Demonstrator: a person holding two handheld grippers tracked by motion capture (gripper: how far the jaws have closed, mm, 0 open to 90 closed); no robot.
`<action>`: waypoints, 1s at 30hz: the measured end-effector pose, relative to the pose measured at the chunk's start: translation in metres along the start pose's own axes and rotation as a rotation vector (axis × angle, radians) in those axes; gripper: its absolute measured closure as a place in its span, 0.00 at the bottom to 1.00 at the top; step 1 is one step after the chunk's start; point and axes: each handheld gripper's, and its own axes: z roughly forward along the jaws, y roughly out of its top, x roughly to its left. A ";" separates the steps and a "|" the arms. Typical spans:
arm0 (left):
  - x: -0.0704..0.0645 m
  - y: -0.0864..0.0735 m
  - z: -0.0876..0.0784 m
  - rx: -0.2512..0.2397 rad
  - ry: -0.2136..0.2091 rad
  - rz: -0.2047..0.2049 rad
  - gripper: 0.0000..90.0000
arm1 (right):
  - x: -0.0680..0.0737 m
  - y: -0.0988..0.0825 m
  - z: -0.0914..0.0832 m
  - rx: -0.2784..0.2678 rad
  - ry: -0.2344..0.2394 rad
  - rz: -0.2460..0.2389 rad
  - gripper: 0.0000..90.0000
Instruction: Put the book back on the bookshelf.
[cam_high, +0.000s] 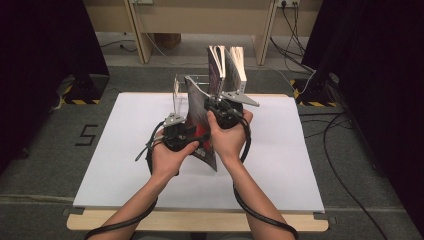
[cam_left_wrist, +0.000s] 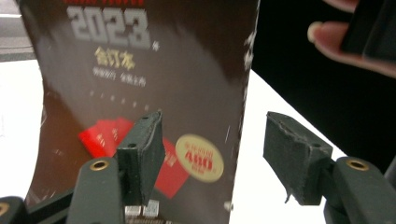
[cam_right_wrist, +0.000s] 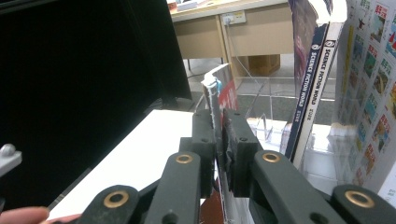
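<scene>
Two upright magazines (cam_high: 227, 67) are seen leaning in a clear acrylic stand (cam_high: 181, 85) at the far edge of the white tabletop (cam_high: 280, 165); in the right gripper view their spines (cam_right_wrist: 310, 79) rise just beside and beyond the held edge, close to the line of the jaws. Behind the tabletop a pale wooden desk (cam_high: 200, 20) is seen, with black curtains at both sides and cables on the grey floor.

Both forearms are brought in from the bottom of the high view and meet near the middle of the tabletop. The left hand (cam_high: 167, 157) is wrapped around the left hand-held gripper (cam_high: 176, 134), and the right hand (cam_high: 227, 137) around the right hand-held gripper (cam_high: 222, 107), which is held slightly farther from the person.

A dark magazine (cam_high: 200, 122) is kept upright between the two hands, above the middle of the tabletop, its cover curved. Its thin edge (cam_right_wrist: 215, 105) is clamped between the jaws of the right hand-held gripper, which are pressed tight on it. The jaws of the left hand-held gripper are spread wide; in the left gripper view the cover (cam_left_wrist: 140, 88) is seen just beyond the left jaw, and no pad is pressed on it.
</scene>
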 end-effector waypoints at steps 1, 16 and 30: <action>-0.001 0.001 0.002 -0.002 -0.001 0.000 0.42 | 0.000 0.000 0.000 0.001 -0.001 0.000 0.94; -0.011 0.004 0.026 -0.027 0.060 0.027 0.43 | -0.002 0.001 0.000 0.012 0.003 0.013 0.93; -0.008 -0.006 0.026 -0.021 0.096 0.034 0.64 | 0.001 0.002 0.000 0.013 0.052 0.042 0.93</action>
